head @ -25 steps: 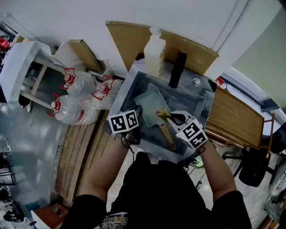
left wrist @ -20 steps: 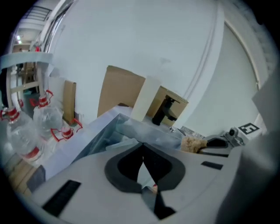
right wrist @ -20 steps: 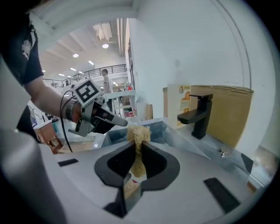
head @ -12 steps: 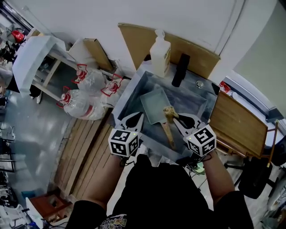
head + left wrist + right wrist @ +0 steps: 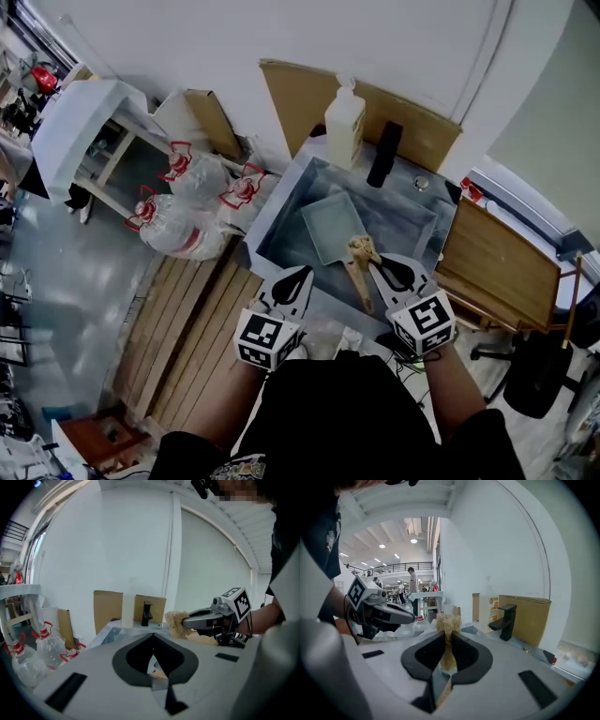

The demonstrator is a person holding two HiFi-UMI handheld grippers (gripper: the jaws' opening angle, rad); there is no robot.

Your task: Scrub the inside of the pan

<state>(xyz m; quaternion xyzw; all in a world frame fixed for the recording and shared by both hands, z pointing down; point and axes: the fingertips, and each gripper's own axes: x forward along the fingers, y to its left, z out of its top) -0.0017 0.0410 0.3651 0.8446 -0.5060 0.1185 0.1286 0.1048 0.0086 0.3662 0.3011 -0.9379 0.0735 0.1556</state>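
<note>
The pan [image 5: 335, 228] lies in the sink [image 5: 405, 223], ahead of both grippers: square, pale, seemingly empty. The left gripper [image 5: 306, 272] is pressed together on nothing; the right gripper [image 5: 373, 264] pinches a scrubber [image 5: 360, 247].

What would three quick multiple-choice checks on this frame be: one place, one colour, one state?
1. Where is the pan? A) in the sink B) on the floor C) on the white table
2. What colour is the faucet? A) chrome B) black C) red
3. What state is the right gripper in? A) open, empty B) shut, empty C) shut on the scrub brush

Answers:
1 A: the pan lies flat on the sink bottom.
2 B: the faucet is black all over.
3 C: the right gripper view shows the tan brush fibres pinched between its jaws.
</note>
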